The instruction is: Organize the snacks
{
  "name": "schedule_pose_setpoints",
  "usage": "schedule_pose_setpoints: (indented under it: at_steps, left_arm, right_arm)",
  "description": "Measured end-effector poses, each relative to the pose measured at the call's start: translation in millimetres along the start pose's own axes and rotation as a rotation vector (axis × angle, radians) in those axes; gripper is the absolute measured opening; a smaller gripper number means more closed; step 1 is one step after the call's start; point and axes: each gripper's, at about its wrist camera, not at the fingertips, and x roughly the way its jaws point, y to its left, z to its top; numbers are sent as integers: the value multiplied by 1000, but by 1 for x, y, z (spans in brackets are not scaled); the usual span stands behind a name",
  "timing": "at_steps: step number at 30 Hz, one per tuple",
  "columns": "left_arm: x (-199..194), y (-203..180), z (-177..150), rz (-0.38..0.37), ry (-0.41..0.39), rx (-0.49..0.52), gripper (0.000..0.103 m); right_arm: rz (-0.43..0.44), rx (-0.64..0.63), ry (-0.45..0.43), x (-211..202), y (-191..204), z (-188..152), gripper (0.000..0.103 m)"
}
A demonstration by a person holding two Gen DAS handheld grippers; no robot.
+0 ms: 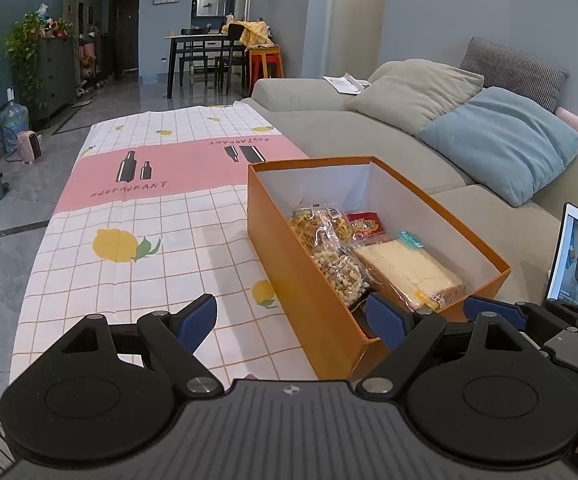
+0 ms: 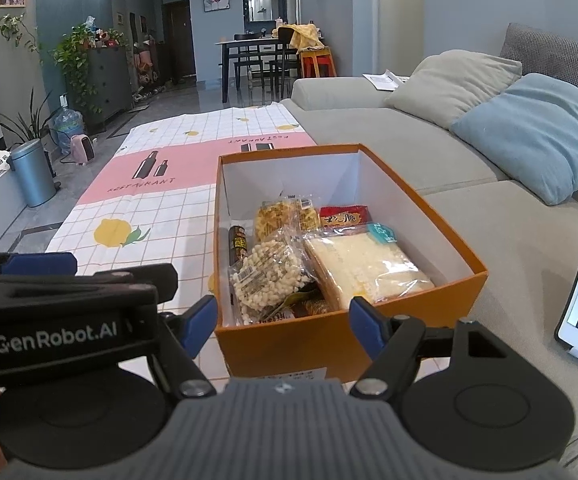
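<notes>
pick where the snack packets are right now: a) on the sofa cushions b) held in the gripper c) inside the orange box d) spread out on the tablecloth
c, the wrapped bread, the puffed snack bag and the red packet all lie inside the orange box, and the tablecloth beside it holds no packets.

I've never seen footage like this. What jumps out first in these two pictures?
The orange box stands out, sitting on a chequered lemon-print tablecloth beside a grey sofa. It holds wrapped snacks: a bread pack, a puffed snack bag and a red packet. In front, two open grippers with blue pads frame it: the right gripper and the left gripper.
</notes>
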Motion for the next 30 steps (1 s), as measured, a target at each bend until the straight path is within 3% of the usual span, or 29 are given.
schedule_pose_setpoints:
  at_steps: [30]
  left_arm:
    - [1, -3, 0, -7, 19, -2, 99]
  right_arm:
    - [3, -3, 16, 3, -1, -1, 71]
